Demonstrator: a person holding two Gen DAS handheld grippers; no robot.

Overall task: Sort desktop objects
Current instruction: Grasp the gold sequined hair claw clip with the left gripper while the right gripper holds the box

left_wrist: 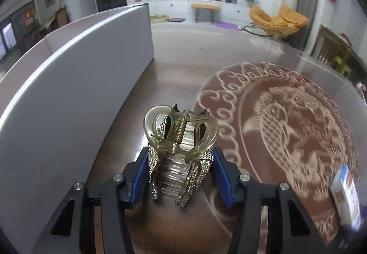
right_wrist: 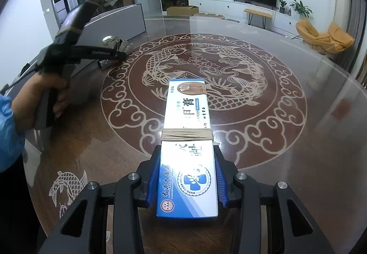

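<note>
Glass table (right_wrist: 298, 116) open rightward; left tool (left_wrist: 180, 162) clamps hair claw (left_wrist: 181, 139) beside grey partition (left_wrist: 68, 84); right tool (right_wrist: 187, 181) clamps cream box (right_wrist: 187, 130).

Glossy carved table (right_wrist: 286, 116); grey box (left_wrist: 68, 84)

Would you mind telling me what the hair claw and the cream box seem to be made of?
Hair claw: apparently clear, yellowish glossy plastic, since light passes through its looped handles; rows of small sparkling stones cover its sides, and a coiled metal spring sits at the hinge. Cream box: likely printed cardboard with a slight sheen, judging by its sharp folded edges.
</note>
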